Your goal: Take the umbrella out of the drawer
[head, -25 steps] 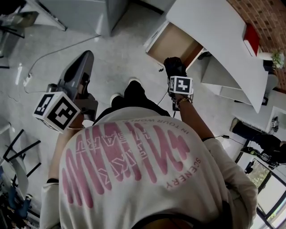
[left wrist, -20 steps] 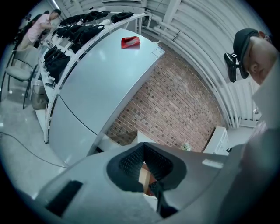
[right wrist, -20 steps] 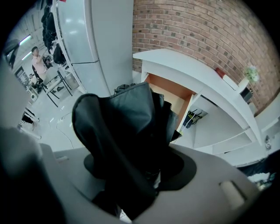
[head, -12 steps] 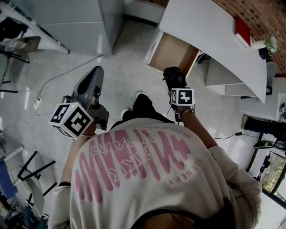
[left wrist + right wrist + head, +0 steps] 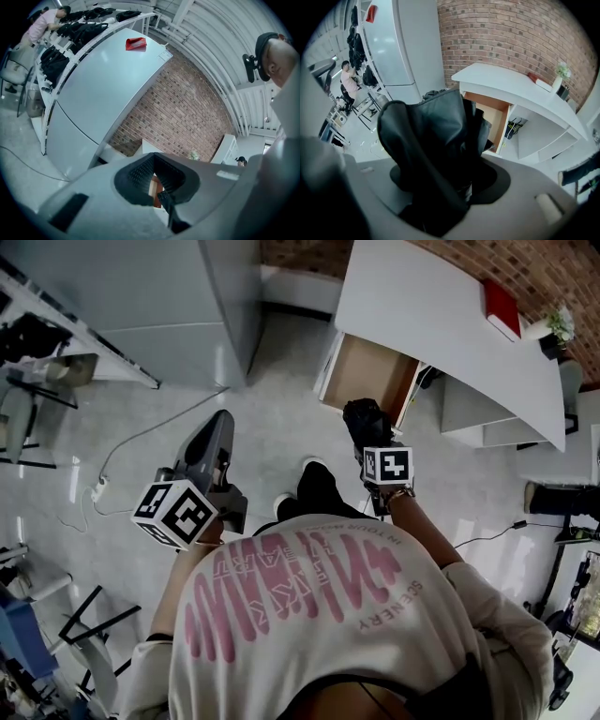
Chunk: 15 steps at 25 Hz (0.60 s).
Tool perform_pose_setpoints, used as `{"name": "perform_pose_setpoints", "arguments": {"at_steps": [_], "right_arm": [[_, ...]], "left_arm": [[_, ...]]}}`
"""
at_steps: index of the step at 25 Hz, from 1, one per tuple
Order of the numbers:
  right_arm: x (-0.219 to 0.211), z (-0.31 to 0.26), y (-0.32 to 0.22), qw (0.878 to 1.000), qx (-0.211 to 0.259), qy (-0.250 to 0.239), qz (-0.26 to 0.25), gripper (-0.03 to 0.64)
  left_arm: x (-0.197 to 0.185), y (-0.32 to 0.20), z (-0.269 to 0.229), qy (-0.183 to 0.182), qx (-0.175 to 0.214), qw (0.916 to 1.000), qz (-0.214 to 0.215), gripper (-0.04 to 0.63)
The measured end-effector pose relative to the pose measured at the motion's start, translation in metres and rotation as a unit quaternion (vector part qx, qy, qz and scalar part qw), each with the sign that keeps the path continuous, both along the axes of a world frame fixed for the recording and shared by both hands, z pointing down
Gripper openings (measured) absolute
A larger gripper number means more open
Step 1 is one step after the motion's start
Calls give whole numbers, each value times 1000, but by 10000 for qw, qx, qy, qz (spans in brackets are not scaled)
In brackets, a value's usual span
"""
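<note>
Seen through my remote rig, an office-like workspace: a curved white counter (image 5: 422, 306) against a brick wall (image 5: 511, 33), racks of black bags (image 5: 75, 30) and a pale polished floor (image 5: 272, 427).

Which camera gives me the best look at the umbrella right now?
Right gripper view: the umbrella fills the frame, its black folds clear. In the head view the umbrella is a small dark bundle near the drawer; the left gripper view misses it.
</note>
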State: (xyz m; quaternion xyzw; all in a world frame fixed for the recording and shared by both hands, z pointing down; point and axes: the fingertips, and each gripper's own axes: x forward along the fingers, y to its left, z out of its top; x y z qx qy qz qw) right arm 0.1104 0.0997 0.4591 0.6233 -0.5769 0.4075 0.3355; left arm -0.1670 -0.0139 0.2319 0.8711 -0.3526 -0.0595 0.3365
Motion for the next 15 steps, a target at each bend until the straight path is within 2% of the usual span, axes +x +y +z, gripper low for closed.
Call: {"name": "perform_pose_setpoints", "arguments": {"at_steps": [15], "right_arm": [[-38, -60, -60, 9938, 981, -501, -148, 268]], "left_arm": [[13, -5, 0, -19, 56, 10000, 70, 2]]}}
